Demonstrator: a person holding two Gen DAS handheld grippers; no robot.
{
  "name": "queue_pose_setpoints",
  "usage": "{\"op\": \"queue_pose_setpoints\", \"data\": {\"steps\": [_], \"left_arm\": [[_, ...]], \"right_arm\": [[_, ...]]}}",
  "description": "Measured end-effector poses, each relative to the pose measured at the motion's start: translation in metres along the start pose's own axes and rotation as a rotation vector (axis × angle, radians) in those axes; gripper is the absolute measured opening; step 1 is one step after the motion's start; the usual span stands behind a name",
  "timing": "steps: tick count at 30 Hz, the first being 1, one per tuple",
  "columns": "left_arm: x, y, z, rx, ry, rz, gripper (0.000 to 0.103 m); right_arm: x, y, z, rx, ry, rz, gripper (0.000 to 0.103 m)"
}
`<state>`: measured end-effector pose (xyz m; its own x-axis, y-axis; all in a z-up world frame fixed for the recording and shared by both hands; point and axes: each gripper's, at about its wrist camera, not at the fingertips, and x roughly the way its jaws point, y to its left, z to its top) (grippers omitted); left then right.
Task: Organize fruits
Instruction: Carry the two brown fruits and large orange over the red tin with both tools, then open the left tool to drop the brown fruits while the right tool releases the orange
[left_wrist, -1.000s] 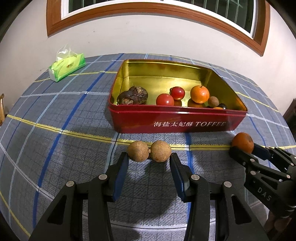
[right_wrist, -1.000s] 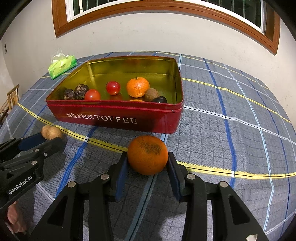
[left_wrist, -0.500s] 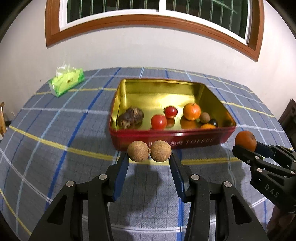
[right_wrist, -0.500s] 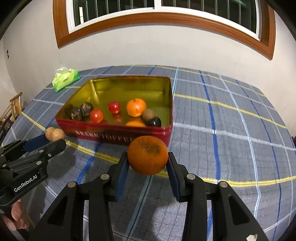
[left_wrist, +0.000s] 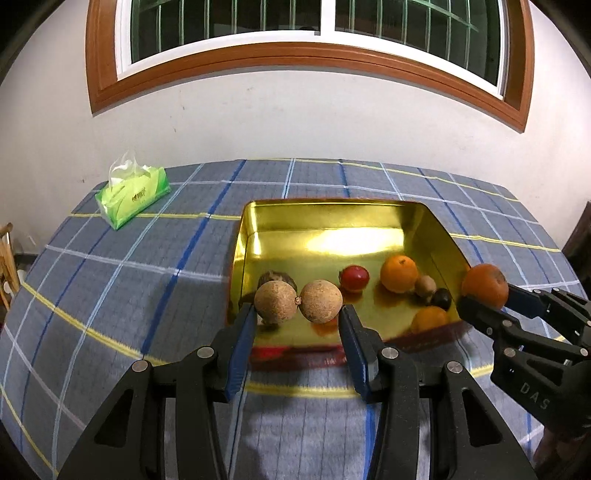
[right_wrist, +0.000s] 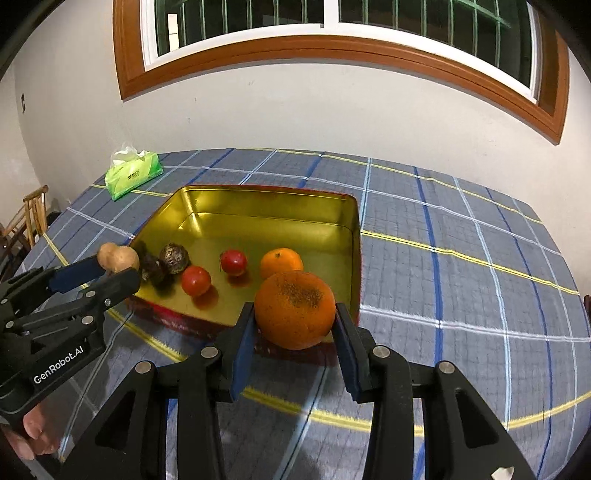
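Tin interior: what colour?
Shiny gold inside the tin, red outside. It shows best in the right wrist view.

Two grippers carry fruit above a gold-lined tin

At lower centre the left gripper (left_wrist: 297, 319) pinches a pair of joined brown round fruits (left_wrist: 298, 301); at right the right gripper (left_wrist: 491, 301) grips a speckled orange (left_wrist: 484, 285). The tin (left_wrist: 332, 218) holds a tomato (left_wrist: 354, 277) and an orange fruit (left_wrist: 399, 274); a green tissue pack (left_wrist: 132, 197) lies upper left on the checked worktop (left_wrist: 110, 280).
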<state>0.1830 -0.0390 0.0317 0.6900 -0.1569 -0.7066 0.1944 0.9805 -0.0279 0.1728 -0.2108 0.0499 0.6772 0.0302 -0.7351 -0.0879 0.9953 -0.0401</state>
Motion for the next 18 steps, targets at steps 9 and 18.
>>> {"op": "queue_pose_setpoints", "data": {"steps": [9,18], "left_arm": [[0.034,0.001,0.009,0.021,0.041,0.013,0.047],[0.056,0.002,0.012,0.013,0.065,0.004,0.047]], "right_arm": [[0.034,0.001,0.011,-0.013,0.048,0.0,0.038],[0.058,0.003,0.014,-0.027,0.086,0.001,0.038]]}}
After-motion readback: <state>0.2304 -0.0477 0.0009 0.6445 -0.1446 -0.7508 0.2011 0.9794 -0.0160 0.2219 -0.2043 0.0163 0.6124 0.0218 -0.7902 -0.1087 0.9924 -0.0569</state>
